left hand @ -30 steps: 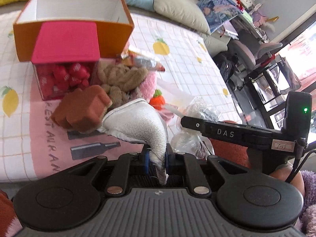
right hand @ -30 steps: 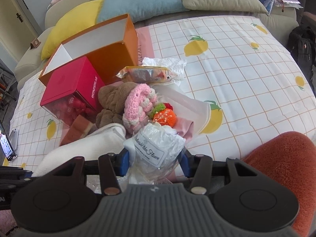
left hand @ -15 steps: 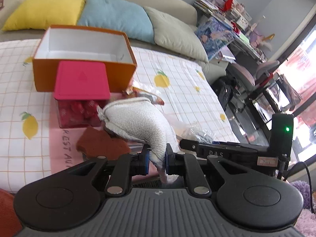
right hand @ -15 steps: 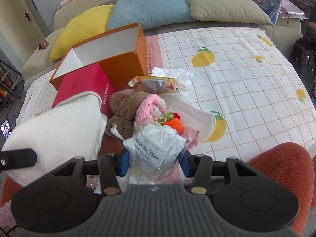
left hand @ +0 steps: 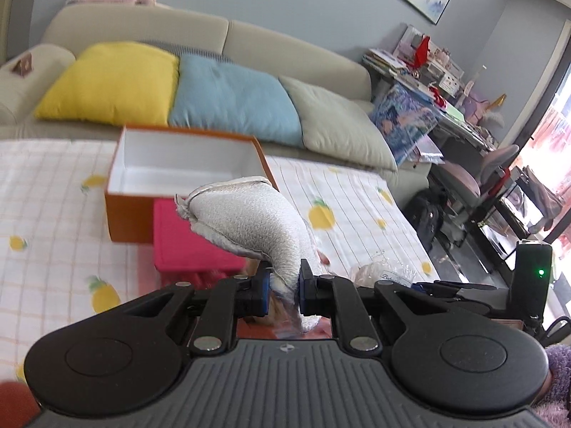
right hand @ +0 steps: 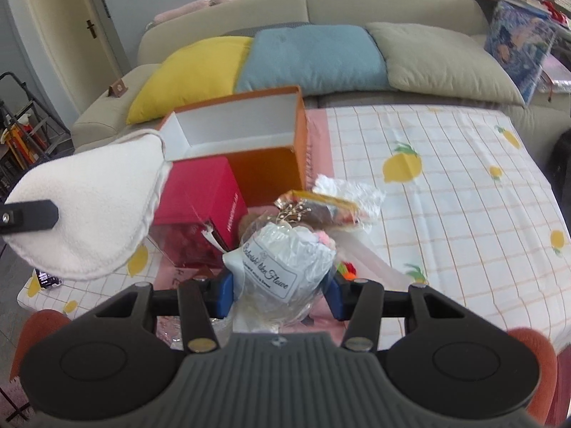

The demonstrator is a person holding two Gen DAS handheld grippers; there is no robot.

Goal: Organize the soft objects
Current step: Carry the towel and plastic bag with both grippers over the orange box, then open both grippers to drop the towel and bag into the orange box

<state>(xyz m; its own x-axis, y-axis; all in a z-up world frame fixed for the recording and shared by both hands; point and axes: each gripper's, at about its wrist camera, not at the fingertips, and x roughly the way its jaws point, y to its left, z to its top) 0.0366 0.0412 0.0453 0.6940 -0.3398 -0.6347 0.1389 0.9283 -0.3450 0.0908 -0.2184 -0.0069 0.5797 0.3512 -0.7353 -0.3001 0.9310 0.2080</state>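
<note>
1. The left gripper (left hand: pixel 283 294) has its jaws nearly together, pinching a white fleece cloth (left hand: pixel 249 221) by one end; the cloth hangs clear above the table
2. The right gripper (right hand: pixel 282 294) stands about half open, its pads pressed on a clear plastic-wrapped bouquet (right hand: pixel 285 260) with a white label
3. Behind them a pink box (right hand: pixel 200 192) stands against an open orange box (right hand: pixel 249 125), white inside, on the lemon-print tablecloth (right hand: pixel 446 185)
4. Farthest back, yellow, blue and grey cushions line a beige sofa (right hand: pixel 357 3)
</note>
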